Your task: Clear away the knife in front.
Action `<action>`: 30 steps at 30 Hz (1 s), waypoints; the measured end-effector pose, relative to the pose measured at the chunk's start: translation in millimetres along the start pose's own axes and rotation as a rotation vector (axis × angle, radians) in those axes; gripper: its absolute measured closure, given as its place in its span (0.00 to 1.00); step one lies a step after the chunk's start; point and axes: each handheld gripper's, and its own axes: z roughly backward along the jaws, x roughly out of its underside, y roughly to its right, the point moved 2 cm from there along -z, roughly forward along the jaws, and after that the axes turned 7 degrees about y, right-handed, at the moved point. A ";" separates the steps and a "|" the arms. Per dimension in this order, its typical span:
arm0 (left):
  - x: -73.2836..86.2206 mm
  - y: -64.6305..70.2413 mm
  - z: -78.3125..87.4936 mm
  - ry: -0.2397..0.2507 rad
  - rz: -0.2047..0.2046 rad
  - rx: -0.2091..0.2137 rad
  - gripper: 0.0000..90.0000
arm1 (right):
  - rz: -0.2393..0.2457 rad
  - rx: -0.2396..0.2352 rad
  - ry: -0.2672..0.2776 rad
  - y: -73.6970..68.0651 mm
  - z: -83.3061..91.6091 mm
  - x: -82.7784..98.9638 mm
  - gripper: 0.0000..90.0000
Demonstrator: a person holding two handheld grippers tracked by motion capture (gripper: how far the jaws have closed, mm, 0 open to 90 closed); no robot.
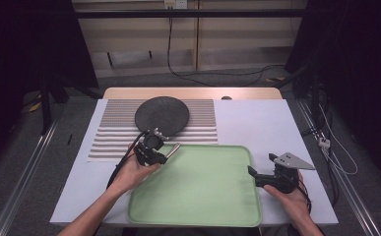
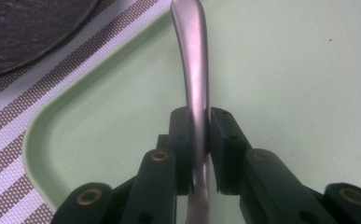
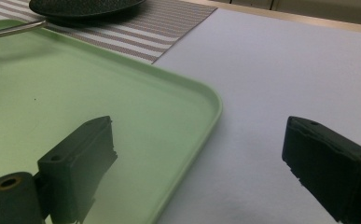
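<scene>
So the left gripper [image 1: 164,150] is pinching a metal utensil handle [image 2: 193,70] over the green tray's [image 1: 227,206] far-left corner, not set down yet. The right gripper [image 1: 262,169] is idling spread wide at the tray's right edge.

Ahead of me lies a dark round plate [image 1: 162,115], flat and empty, matte and slightly grainy. It rests on a mat [image 1: 114,135] striped brown and white, sitting on the mat's far half and toward its right side. The mat lies on a white sheet [image 1: 257,123] that covers nearly the whole table; to my right the sheet is bare. Past the sheet's far edge I see a strip of wooden tabletop [image 1: 193,93], with a small dark spot [image 1: 226,98] on it. Beyond the table a black cable [image 1: 217,74] drops from a wall socket [image 1: 174,4] and runs across the grey floor. Dark curtains [image 1: 25,39] hang on both sides.
</scene>
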 end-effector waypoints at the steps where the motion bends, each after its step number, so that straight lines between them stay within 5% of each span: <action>1: 0.7 1.7 -1.4 0.003 0.003 -0.002 0.89 | -0.001 0.000 -0.001 -0.1 0.0 0.0 0.11; 18: 4.2 18.7 -16.7 -0.055 0.040 0.005 0.89 | 0.001 0.001 -0.001 0.0 -0.3 0.0 0.11; 23: 2.8 25.0 -18.4 -0.076 -0.001 -0.006 0.88 | 0.001 0.003 -0.003 -0.4 -0.3 0.1 0.11; 30: 4.0 23.4 -20.5 -0.037 0.032 -0.011 0.88 | 0.001 0.000 -0.004 -0.2 -0.8 0.3 0.11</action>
